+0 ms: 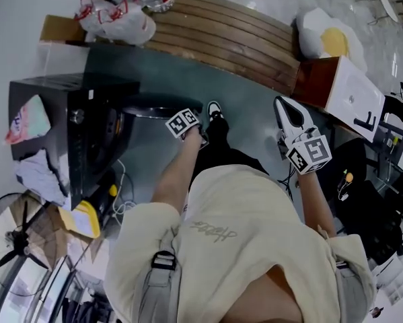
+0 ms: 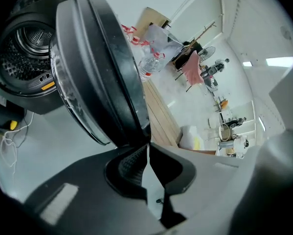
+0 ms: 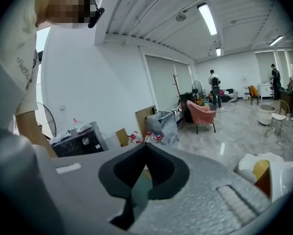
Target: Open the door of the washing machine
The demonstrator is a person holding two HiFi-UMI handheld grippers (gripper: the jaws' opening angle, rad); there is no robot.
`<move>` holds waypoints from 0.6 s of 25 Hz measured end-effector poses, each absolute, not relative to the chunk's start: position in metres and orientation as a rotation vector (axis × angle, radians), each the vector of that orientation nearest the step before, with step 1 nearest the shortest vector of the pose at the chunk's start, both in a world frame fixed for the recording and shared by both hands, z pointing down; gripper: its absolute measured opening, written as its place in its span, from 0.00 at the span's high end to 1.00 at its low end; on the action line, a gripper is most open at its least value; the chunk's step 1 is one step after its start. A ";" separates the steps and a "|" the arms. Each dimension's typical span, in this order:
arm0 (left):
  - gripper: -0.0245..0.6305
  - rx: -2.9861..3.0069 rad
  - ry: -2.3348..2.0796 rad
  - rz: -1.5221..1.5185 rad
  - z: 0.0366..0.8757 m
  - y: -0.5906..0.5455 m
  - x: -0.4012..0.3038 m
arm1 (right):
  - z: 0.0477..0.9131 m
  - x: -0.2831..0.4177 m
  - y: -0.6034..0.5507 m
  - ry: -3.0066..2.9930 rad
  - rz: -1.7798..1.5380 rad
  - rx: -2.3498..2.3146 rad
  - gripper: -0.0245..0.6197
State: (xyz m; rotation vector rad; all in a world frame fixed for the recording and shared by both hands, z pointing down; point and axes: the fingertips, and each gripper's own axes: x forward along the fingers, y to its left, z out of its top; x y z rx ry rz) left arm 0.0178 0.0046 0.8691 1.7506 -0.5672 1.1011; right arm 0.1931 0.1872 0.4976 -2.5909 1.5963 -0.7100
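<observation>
1. The black boxy front-loading washing machine (image 1: 80, 133) stands at our left; its round dark glass-fronted door (image 2: 97, 67) is swung wide, baring the perforated steel drum (image 2: 26, 53);
2. our left gripper (image 2: 147, 145) has its jaws nearly together, tips at the door's rim;
3. our right gripper (image 3: 145, 150) is closed on nothing, well apart from the machine.

Cream T-shirt (image 1: 248, 214), black trousers (image 1: 223, 147), white-black sneakers (image 1: 292, 116), black-white marker cubes (image 1: 184, 122).

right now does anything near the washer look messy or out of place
A loose white cable lies tangled on the floor beside the black washing machine, whose round door stands wide open; a crumpled white cloth sits on top.
</observation>
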 end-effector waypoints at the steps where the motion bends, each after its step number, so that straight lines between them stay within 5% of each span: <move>1: 0.91 1.741 -0.572 1.086 0.869 0.003 0.025 | 0.497 0.200 0.184 1.612 -0.713 -2.589 0.96; 15: 0.94 1.625 -0.549 1.002 0.868 -0.024 0.118 | 0.500 0.259 0.161 1.708 -0.757 -2.566 0.96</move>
